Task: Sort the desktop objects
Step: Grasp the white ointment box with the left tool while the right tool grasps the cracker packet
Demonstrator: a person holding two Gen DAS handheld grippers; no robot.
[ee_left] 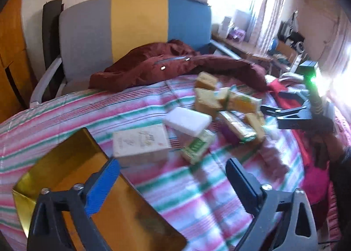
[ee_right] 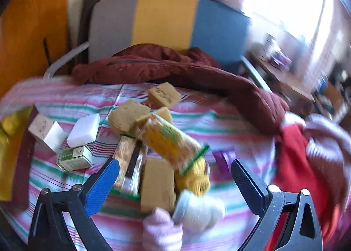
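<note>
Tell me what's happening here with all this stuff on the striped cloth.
A person holds a gripper in each hand over a striped cloth strewn with tan soap bars, small boxes and packets. Both the left gripper and the right gripper are open and hold nothing. An open gold box sits under the left gripper. The pile looks unsorted, and the right view is blurred.

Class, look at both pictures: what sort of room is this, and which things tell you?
Probably a bedroom at home: a striped bedsheet, a padded headboard and a maroon jacket lying on it.
</note>
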